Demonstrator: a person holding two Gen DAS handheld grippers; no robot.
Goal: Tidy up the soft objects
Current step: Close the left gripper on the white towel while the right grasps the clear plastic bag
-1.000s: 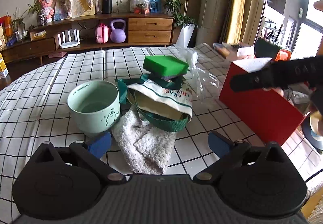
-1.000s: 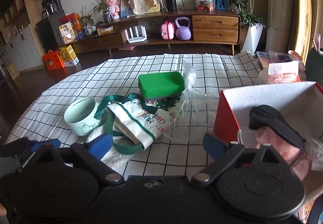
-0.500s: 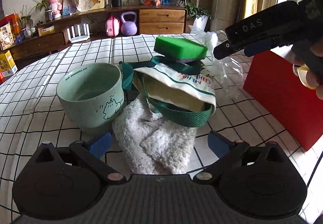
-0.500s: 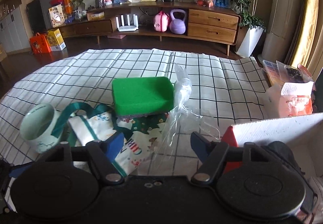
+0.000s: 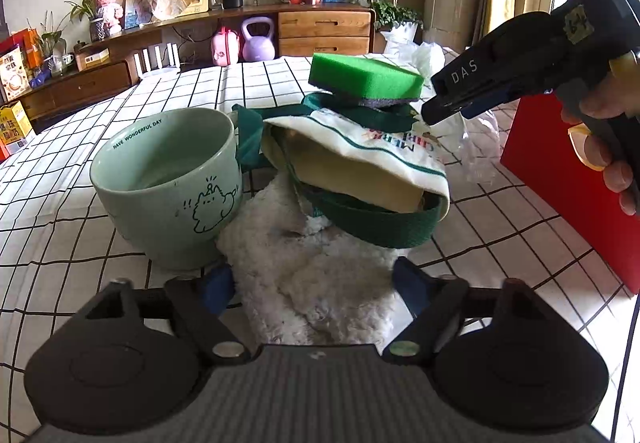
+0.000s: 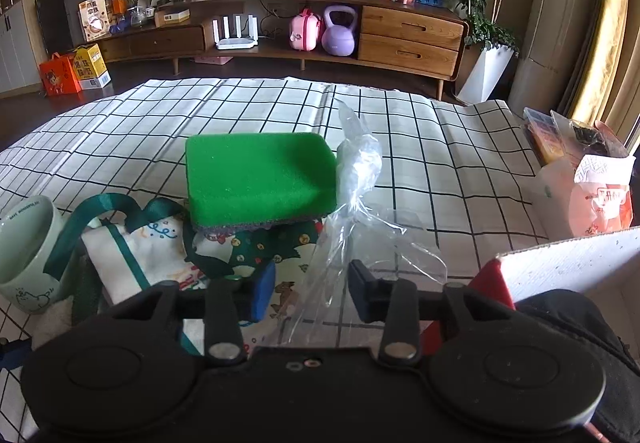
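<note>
Furthest left of the left gripper (image 5: 308, 285) stands a pale green mug (image 5: 168, 183), just ahead of its left finger and touching the edge of the white fluffy towel (image 5: 312, 275); that towel lies directly between the left gripper's blue pads, its long axis running straight away from the claw; the jaws are closing around it, yet a gap shows beside each pad, so nothing is pinched so far. Ahead of the towel and partly on top of it sits a white cloth tote bag (image 5: 360, 163) with green straps; a green sponge (image 5: 366, 81) rests on the bag, well beyond the left claw's reach.

To the right of the sponge, the right gripper (image 6: 312, 295) comes in from the right side; its jaws are closing too, and the crumpled clear plastic bag (image 6: 352, 211) rises between its pads, the twisted neck standing upright just ahead and touching the sponge's right end; whether the pads already press the film I cannot tell, though a gap seems to remain. Furthest right stands the red box (image 6: 560, 263), close beside the right claw, with dark and pink soft things already in it.

My judgement: the right hand is nearer both the plastic bag and the box, so that bag likely goes in next; the towel, pinned under the tote, may drag the pile and nudge the mug.
</note>
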